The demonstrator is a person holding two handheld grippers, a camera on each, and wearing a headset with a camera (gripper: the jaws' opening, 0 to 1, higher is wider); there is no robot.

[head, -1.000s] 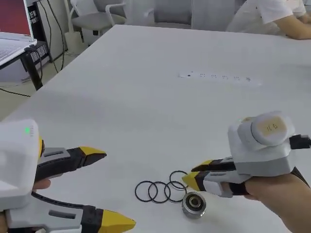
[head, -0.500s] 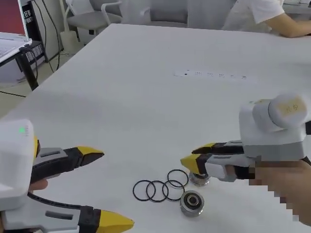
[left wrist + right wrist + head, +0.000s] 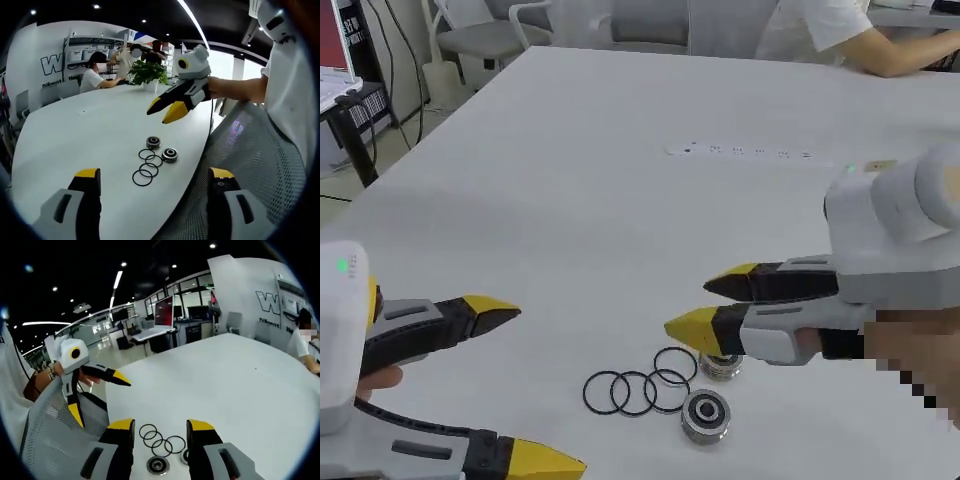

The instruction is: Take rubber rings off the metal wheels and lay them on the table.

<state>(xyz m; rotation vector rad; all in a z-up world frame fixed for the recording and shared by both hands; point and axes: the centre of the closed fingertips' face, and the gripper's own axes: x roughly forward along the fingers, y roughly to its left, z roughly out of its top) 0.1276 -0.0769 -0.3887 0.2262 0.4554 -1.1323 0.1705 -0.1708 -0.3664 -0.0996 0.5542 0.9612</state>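
Right gripper (image 3: 688, 305) and left gripper (image 3: 548, 390) are released, empty. One wheel (image 3: 721, 367) sits just under the right tips. Four rings (image 3: 638, 388) lie on the tabletop (image 3: 620, 200) between the grippers. Risk: a descending jaw nudges the wheel, scattering the rings.

Far wall (image 3: 35, 60), ahead and left of the left gripper (image 3: 153, 174): large lettering (image 3: 51, 64) starts with "W", the rest is cut off. A smaller line just under it reads "Different".

Ahead and right of the right gripper (image 3: 160, 424): wall sign (image 3: 265, 302), "W" legible, small line below too blurred.

Table (image 3: 570, 200), beyond the right gripper: row of small printed marks (image 3: 745, 153), unreadable.
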